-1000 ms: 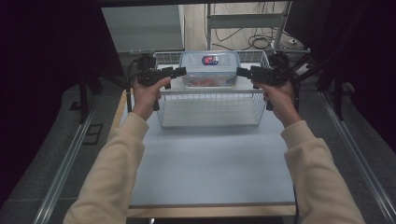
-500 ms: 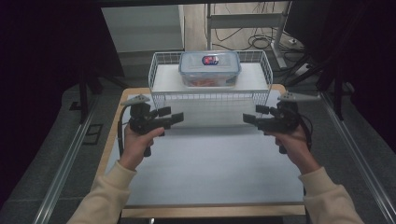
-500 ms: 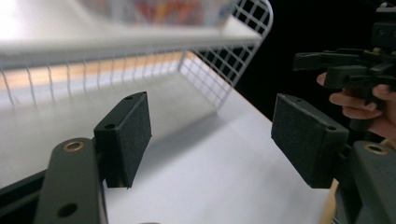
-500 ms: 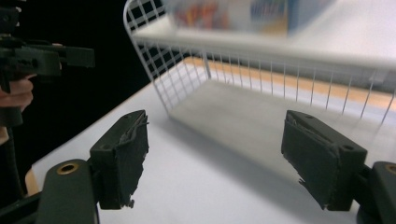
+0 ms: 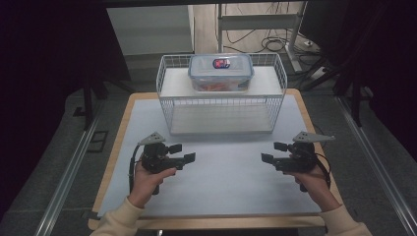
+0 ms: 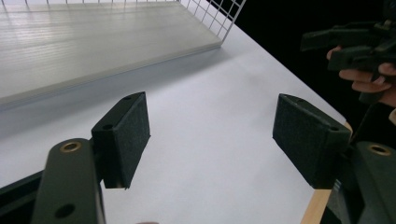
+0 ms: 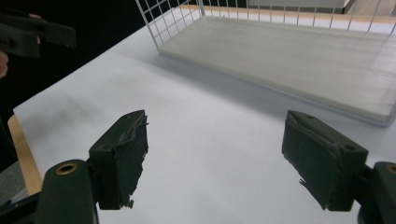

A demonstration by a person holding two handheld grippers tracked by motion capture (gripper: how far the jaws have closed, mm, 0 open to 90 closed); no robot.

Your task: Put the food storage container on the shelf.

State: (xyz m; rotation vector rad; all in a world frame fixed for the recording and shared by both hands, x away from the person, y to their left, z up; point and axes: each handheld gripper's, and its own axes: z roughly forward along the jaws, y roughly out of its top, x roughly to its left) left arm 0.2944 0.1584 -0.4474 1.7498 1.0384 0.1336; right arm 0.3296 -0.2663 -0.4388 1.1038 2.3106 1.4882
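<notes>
Both black tongs, left [image 5: 189,158] and right [image 5: 267,158], have let go of the clear plastic lidded box [image 5: 221,72] and pulled back open near the worktop's front edge, so it seems placed

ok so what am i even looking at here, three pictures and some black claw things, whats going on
There is no robot here. A person sits at a table covered in a white sheet and holds a hand-held gripper in each hand: the left gripper and the right gripper. The wide picture comes from a camera fixed above. The other two come from small cameras riding on each gripper, looking along its two black jaws. Both sets of jaws stand apart and hold nothing. At the far side of the table stands a white wire basket, and a clear lidded food box rests on its upper shelf.
</notes>
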